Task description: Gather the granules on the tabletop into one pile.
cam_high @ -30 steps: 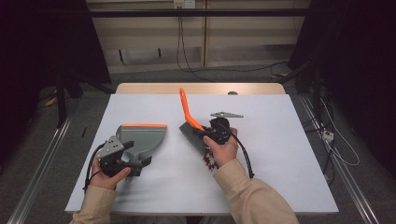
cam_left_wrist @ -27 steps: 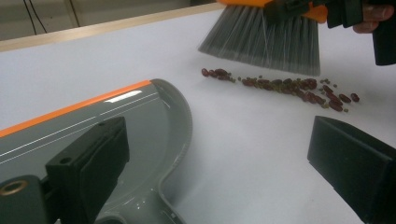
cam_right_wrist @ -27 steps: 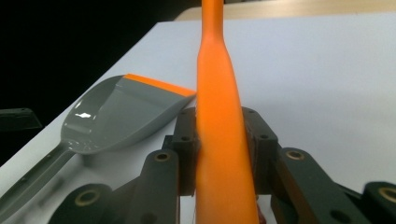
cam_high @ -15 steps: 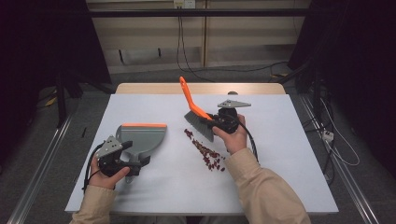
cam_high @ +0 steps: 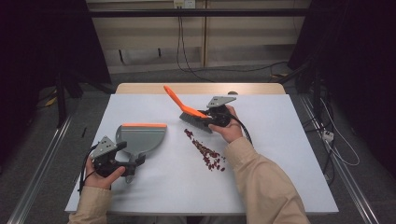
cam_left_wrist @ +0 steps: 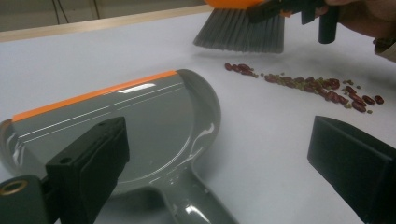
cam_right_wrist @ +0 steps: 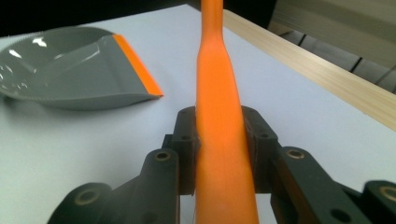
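High view gives me my count: one brush point(cam_high: 189, 111), one dustpan point(cam_high: 140, 139), one scatter of dark red beans point(cam_high: 205, 151), and my two grippers. My right gripper point(cam_high: 215, 116) has its fingers clamped on the brush's orange handle; in the right gripper view the handle point(cam_right_wrist: 222, 140) runs straight up between the black pads, which press it from both sides. My left gripper point(cam_high: 122, 161) sits at the dustpan's handle end, and the left gripper view shows its fingers point(cam_left_wrist: 91, 161) standing well apart, with the grey handle point(cam_left_wrist: 196, 205) passing between them without either pad touching it.

I see the brush with a long orange handle that tilts up and away from the right fingers, and a block of grey bristles point(cam_left_wrist: 240, 35) held just above the surface, just beyond the near end of the beans. I make out the dustpan as grey, shallow and glossy, with an orange strip point(cam_left_wrist: 93, 93) along its flat front lip; it lies flat ahead of the left fingers. A ragged line of beans lies between the two grippers, with a few small greenish bits among them.

Underneath, I have a pale grey-white surface point(cam_high: 280, 163) with a wooden edge at the far side. Beyond it the room is dark, with a beige wall and cables hanging down it.
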Available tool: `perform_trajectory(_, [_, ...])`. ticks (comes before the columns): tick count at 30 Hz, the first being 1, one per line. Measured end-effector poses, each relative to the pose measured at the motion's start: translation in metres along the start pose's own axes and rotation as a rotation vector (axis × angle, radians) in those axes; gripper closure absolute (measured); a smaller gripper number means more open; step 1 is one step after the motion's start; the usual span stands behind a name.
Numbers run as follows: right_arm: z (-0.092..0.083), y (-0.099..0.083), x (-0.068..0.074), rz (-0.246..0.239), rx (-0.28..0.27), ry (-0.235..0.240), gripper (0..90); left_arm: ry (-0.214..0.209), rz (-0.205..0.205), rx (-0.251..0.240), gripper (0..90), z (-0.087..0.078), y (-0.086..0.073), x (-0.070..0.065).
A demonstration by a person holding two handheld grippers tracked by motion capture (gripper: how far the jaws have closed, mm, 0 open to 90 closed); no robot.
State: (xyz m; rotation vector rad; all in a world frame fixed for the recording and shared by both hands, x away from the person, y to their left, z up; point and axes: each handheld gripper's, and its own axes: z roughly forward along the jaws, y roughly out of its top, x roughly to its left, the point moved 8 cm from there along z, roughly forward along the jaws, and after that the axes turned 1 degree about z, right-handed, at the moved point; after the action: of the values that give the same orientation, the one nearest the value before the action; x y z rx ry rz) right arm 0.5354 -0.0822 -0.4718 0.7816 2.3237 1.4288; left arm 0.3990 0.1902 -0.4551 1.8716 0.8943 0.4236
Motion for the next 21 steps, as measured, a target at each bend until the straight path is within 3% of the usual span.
perform_trajectory(2, [0.007,0.000,-0.002,-0.067,0.012,0.020,70.9,0.009,-0.002,0.003,5.5,-0.003,-0.001,0.002])
perform_trajectory(4, [0.013,0.000,0.001,-0.103,0.019,0.080,70.9,0.015,-0.007,0.002,5.5,-0.005,-0.002,0.003])
perform_trajectory(5, [0.016,-0.003,0.003,-0.148,0.036,0.104,70.9,0.018,-0.003,0.005,5.5,-0.005,-0.003,0.004])
perform_trajectory(7, [0.017,-0.004,0.011,-0.166,0.029,0.152,71.0,0.022,-0.007,0.002,5.5,-0.006,-0.003,0.005])
perform_trajectory(8, [0.017,-0.004,0.013,-0.188,0.034,0.152,71.0,0.023,-0.004,0.003,5.5,-0.007,-0.004,0.005])
perform_trajectory(14, [0.007,-0.008,0.020,-0.196,0.077,0.192,70.9,0.017,0.003,0.003,5.5,-0.007,-0.004,0.003])
perform_trajectory(21, [-0.006,-0.015,0.032,-0.240,0.100,0.240,70.6,0.010,0.010,0.006,5.5,-0.006,-0.004,0.001])
